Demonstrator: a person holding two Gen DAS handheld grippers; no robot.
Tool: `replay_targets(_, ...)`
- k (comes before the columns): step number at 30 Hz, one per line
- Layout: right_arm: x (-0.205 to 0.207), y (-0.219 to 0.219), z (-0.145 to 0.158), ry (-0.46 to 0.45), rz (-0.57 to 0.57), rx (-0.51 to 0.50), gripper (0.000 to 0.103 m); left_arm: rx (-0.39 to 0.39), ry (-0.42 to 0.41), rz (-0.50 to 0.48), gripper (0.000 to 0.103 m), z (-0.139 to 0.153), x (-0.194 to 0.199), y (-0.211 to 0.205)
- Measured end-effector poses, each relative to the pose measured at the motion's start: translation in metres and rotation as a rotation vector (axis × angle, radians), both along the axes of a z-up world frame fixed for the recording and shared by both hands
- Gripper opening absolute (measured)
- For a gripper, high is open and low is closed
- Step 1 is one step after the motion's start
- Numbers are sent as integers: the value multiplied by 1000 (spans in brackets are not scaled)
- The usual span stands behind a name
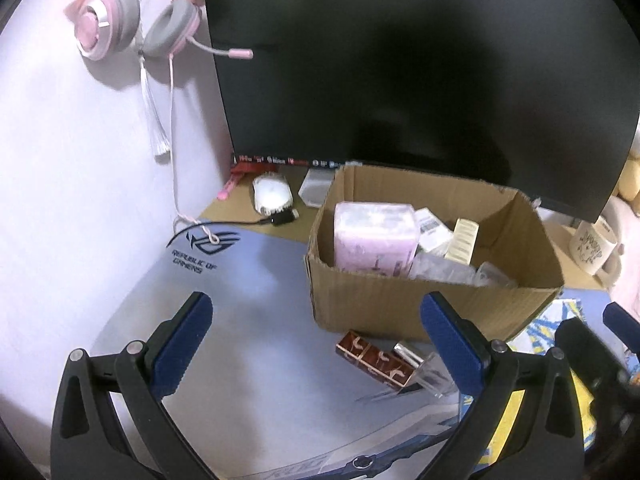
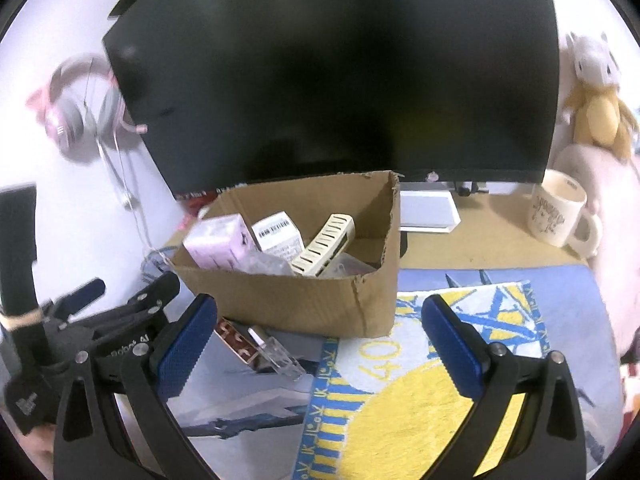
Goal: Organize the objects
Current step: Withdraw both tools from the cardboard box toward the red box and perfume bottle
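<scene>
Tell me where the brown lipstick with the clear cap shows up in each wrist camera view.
Left wrist view: the brown lipstick lies low and right of centre, on the mat just in front of the cardboard box.
Right wrist view: the lipstick lies low and left of centre, by the box's near-left corner.
Shared landmark: the cardboard box.

Cardboard box [image 1: 400,304] blocks ahead; bare mat [image 1: 240,280] to its left lies free.

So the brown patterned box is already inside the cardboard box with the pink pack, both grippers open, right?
Not quite: the brown patterned box lies on the mat outside the cardboard box, against its front, as the left wrist view shows. The pink pack is inside, and both grippers are open.
</scene>
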State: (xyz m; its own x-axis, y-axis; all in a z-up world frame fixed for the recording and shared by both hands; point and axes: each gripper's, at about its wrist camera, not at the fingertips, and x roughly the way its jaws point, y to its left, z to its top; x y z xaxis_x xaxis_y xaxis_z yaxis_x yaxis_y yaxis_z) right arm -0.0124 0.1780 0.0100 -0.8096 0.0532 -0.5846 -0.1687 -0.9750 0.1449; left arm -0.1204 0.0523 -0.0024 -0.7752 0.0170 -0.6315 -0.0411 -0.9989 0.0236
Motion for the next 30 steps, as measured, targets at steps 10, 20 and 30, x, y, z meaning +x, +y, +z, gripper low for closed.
replay_targets(10,-18,-16,-30,-84,32,44,103,60,-84,49,103,-27,-18,-16)
replay_targets(20,-26,-27,-49,-99,23,83,103,112,-123,48,103,-46,-32,-28)
replay_targets(30,-42,-42,-70,-157,72,129,103,119,-163,36,103,-66,-45,-22)
